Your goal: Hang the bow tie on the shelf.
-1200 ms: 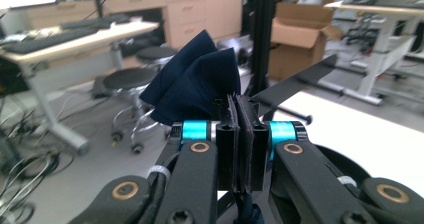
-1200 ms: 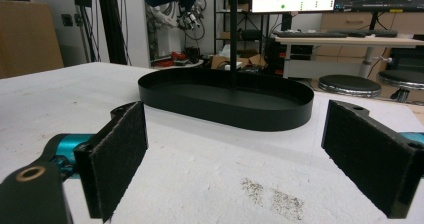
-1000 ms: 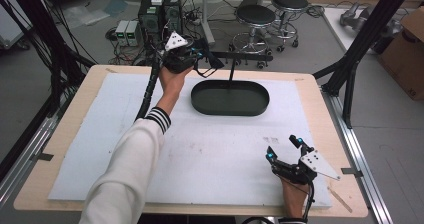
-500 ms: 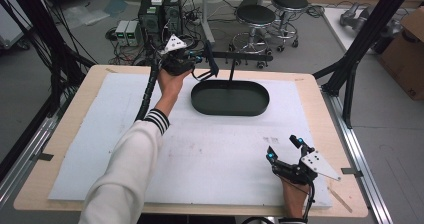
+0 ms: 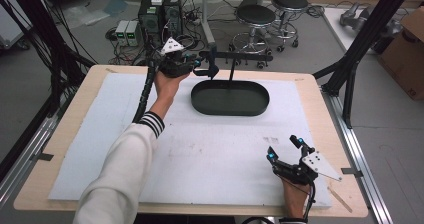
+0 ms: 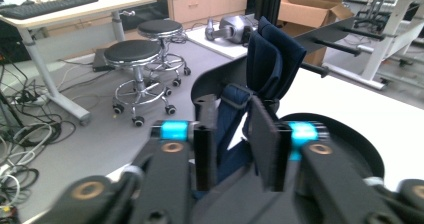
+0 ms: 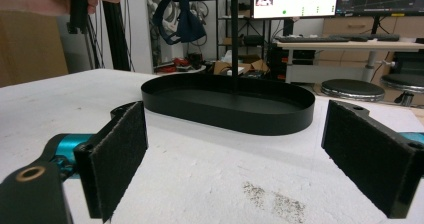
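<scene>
White foam-topped table: navy strap (image 6: 272, 64) draped over rack's (image 5: 235, 59) left end, left gripper (image 5: 202, 66) half-open around it, just loosening; right gripper (image 5: 285, 151) wide, empty, near-right corner.

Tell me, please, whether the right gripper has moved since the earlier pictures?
No. The right gripper sits at the same spot near the table's front right corner, just as far from the black oval tray as before.

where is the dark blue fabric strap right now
The dark blue fabric strap hangs from the black stand's crossbar, at its left end, just beyond the left gripper.
</scene>
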The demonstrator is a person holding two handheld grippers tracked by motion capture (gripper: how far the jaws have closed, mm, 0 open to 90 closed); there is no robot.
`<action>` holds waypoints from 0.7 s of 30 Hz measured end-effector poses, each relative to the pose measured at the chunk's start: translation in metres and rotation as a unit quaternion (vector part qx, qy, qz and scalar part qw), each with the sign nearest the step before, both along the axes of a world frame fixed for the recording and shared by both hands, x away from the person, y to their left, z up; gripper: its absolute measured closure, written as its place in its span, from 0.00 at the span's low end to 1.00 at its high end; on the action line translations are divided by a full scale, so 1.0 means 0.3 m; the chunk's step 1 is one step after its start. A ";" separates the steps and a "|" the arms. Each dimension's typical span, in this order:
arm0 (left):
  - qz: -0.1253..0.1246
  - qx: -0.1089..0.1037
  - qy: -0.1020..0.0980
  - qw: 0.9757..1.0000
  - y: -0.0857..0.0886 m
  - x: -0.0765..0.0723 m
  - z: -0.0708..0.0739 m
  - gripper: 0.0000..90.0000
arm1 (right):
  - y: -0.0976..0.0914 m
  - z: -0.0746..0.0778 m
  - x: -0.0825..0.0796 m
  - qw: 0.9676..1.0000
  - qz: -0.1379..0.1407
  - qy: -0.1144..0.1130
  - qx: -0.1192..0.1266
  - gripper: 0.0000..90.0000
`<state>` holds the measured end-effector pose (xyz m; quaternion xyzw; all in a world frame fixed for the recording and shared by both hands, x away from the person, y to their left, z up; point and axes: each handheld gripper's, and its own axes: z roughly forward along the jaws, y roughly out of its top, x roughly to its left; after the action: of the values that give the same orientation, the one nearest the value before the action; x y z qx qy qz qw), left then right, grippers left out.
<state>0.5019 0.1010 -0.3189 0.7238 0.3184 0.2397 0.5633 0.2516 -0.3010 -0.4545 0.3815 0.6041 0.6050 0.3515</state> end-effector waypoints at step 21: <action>-0.029 -0.044 -0.052 0.997 0.387 -0.336 -0.058 0.18 | 0.005 0.001 -0.002 1.000 0.000 0.003 -0.006 0.11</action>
<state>0.4012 0.2171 -0.3363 0.6940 0.2778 0.2461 0.6169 0.2510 -0.2995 -0.4543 0.3811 0.6083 0.6005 0.3522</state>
